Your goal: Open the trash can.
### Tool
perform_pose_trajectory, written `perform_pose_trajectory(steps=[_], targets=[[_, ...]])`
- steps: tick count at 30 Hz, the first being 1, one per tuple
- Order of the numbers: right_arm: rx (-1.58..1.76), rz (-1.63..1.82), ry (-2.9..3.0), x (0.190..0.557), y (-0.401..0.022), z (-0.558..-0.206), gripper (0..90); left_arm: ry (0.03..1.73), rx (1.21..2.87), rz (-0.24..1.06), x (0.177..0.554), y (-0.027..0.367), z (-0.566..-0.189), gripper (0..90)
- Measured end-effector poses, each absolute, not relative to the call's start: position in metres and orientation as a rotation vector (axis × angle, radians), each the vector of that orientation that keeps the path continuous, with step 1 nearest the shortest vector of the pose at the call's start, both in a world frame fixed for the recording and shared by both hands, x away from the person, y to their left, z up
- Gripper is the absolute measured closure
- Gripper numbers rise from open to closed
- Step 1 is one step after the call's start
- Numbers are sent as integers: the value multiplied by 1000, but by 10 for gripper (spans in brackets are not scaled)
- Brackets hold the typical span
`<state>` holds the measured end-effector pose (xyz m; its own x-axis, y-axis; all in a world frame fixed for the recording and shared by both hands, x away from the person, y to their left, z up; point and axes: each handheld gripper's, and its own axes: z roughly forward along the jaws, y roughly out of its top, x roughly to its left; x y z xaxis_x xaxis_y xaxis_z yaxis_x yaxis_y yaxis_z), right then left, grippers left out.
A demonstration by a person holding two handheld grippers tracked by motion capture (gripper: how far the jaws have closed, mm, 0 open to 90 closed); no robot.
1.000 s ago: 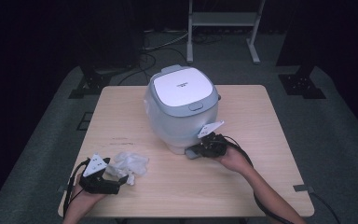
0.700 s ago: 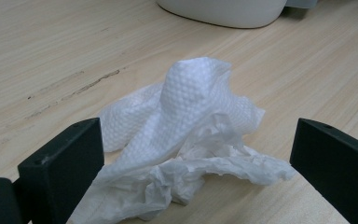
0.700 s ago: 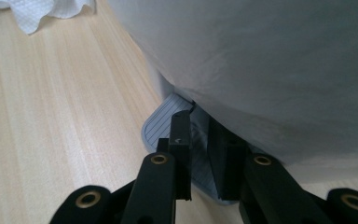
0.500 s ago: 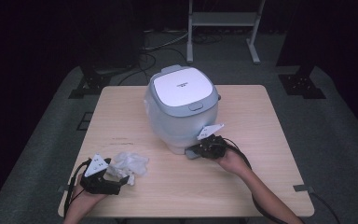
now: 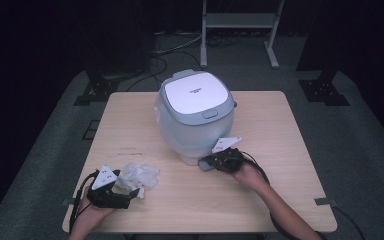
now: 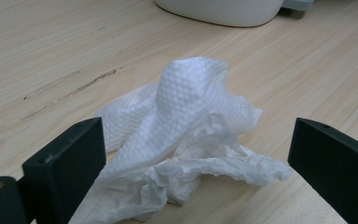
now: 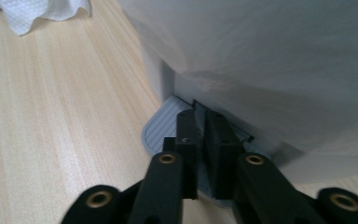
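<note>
Overhead light brightens the table [image 5: 280, 130] against a dark room; both gripper views look soft and blurred nearby.

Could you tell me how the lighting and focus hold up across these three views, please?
High view: the table is evenly lit, the surroundings fall into near black. Left gripper view: the crumpled tissue is sharp, the black jaws slightly soft. Right gripper view: the cooker looms pale and blurred, shading its grey tab.
</note>
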<state>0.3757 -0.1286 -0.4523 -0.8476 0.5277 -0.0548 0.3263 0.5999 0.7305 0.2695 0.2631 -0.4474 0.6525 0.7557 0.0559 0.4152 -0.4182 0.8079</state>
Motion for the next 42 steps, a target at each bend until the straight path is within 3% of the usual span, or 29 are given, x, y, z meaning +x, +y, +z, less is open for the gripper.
perform_pose_trajectory(steps=[24, 42], targets=[[726, 1038, 2594, 378, -125, -463, 845, 899, 2098, 500, 281, 250, -442, 59], [715, 1044, 2593, 378, -126, -463, 845, 949, 2195, 418, 312, 241, -442, 224]])
